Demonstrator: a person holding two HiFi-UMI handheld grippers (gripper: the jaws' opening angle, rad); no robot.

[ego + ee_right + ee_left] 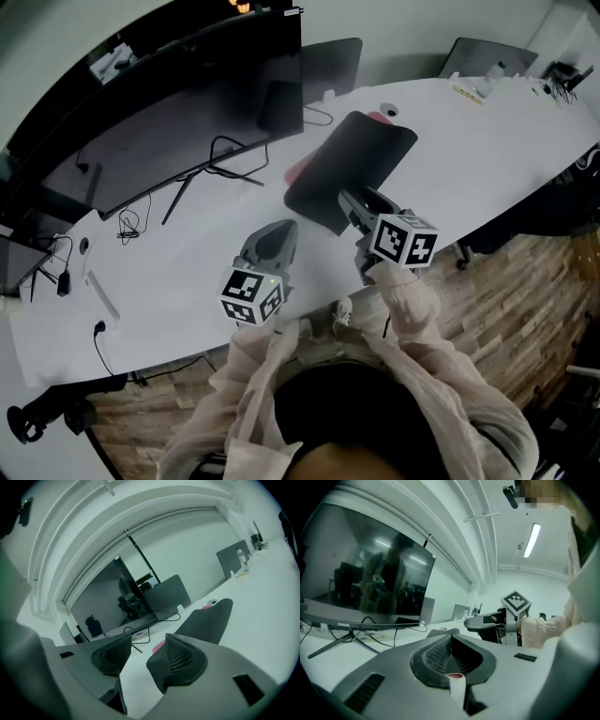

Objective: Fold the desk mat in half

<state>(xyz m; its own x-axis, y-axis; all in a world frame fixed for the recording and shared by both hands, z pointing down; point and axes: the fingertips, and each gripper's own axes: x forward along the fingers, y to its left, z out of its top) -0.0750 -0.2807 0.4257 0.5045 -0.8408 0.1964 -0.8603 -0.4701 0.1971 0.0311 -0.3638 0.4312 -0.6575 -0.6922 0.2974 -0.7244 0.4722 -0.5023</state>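
The desk mat (352, 164) lies slantwise on the white table (487, 150), dark side up, with pink showing along its left edge (298, 171) and at its far corner. My right gripper (349, 202) hovers at the mat's near edge, jaws open with nothing between them. In the right gripper view the mat (208, 620) stretches away just past the right fingertip (180, 656). My left gripper (281, 230) is to the left of the mat, apart from it, jaws shut on nothing. In the left gripper view its pads (440, 653) meet, and the right gripper (487, 620) shows beyond.
A large dark monitor (178, 112) on a thin-legged stand fills the back left, with cables (131, 223) trailing over the table. Laptops or screens (487, 56) and small items stand along the far edge. Wooden floor (525, 309) lies below the near table edge.
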